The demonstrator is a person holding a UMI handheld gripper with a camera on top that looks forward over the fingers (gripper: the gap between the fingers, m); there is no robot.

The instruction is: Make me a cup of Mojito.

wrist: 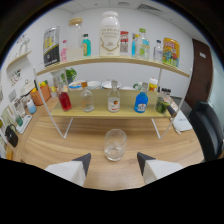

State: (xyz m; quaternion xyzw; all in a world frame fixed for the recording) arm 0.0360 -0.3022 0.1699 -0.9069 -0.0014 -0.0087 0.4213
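Note:
A clear glass cup [115, 144] stands on the wooden table [60, 142], just ahead of my gripper [114, 163] and centred between its two fingers. The fingers [83, 162] are spread wide and hold nothing. Beyond the glass, on the lower shelf [100, 113], stand a red bottle [64, 99], an amber bottle [87, 100], a clear bottle with a red label [114, 98], a blue bottle [141, 101] and a dark green jar [161, 104].
The upper shelf [115, 60] carries a large white jar [109, 34], a black can [51, 46], a yellow can [171, 51] and several small bottles. White shelf legs [60, 125] stand on the table. A dark chair [210, 127] sits beside the table.

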